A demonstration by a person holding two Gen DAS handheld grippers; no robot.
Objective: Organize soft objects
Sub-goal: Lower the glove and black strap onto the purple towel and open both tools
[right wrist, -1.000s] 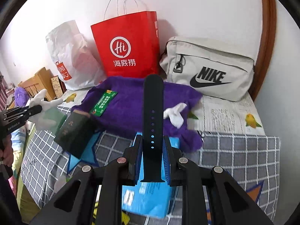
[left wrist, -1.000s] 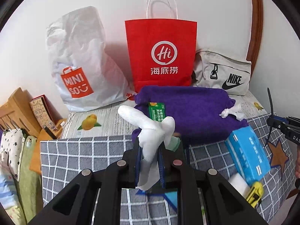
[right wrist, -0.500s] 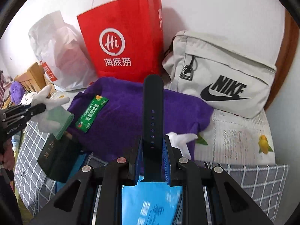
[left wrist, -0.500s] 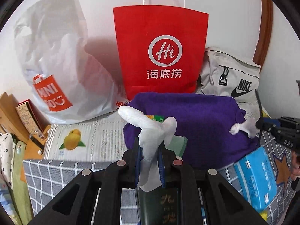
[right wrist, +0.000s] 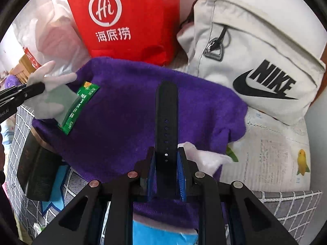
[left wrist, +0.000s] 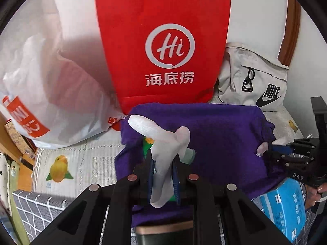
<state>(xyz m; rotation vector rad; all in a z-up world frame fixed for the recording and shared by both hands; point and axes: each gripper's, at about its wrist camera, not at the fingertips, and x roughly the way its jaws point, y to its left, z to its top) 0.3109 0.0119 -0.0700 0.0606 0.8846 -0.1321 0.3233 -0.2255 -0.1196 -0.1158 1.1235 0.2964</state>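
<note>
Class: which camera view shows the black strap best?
The right wrist view: the black strap stands full length between the right gripper fingers, holes visible. The left wrist view shows only its dark edge at the frame's right.

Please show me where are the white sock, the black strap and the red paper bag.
white sock (left wrist: 163,143), left wrist view, its middle.
black strap (right wrist: 166,122), right wrist view, its middle.
red paper bag (left wrist: 163,40), left wrist view, its front.
</note>
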